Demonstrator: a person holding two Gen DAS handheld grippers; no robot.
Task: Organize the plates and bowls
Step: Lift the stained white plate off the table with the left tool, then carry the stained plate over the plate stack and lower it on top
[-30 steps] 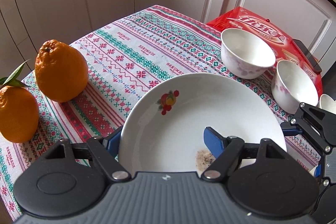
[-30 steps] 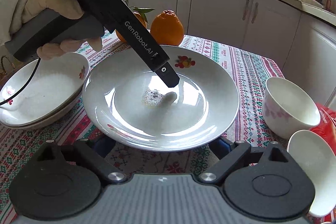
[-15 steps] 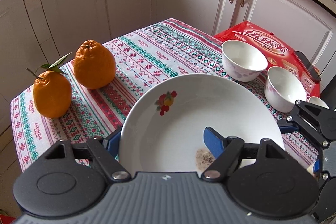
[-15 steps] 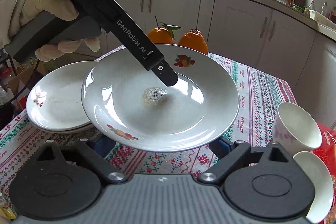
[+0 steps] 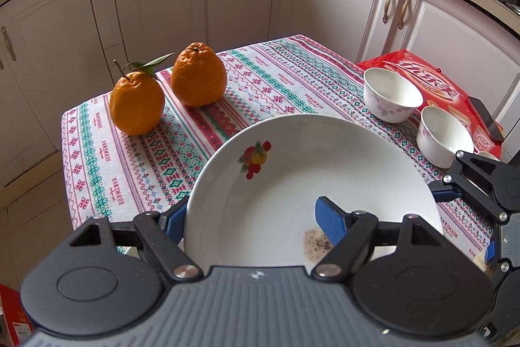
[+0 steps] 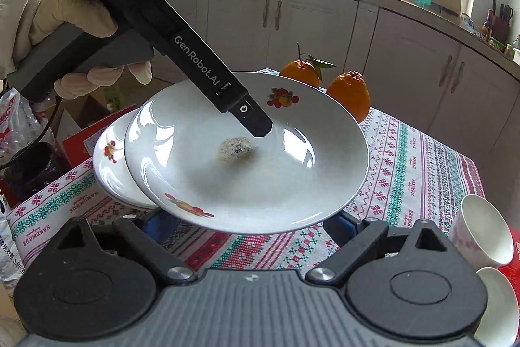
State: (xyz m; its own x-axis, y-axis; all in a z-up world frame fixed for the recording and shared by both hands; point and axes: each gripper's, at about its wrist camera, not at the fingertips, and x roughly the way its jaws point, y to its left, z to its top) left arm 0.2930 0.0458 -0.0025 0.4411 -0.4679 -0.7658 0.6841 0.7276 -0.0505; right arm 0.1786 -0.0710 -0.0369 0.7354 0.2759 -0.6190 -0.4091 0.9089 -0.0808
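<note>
Left gripper (image 5: pixel 250 218) jaws clamped on plate (image 5: pixel 312 184) rim, right gripper (image 6: pixel 247 226) jaws apart beneath it; keep it level, set squarely onto stacked plates (image 6: pixel 110 158).

My left gripper (image 6: pixel 260 127) reads "DAS Data Acquisition System" on its body and "GenRobot.AI" along its arm. The tablecloth (image 5: pixel 260 80) repeats "HANDMADE" in its bands. The red box (image 5: pixel 432 80) carries white characters I cannot read.
</note>
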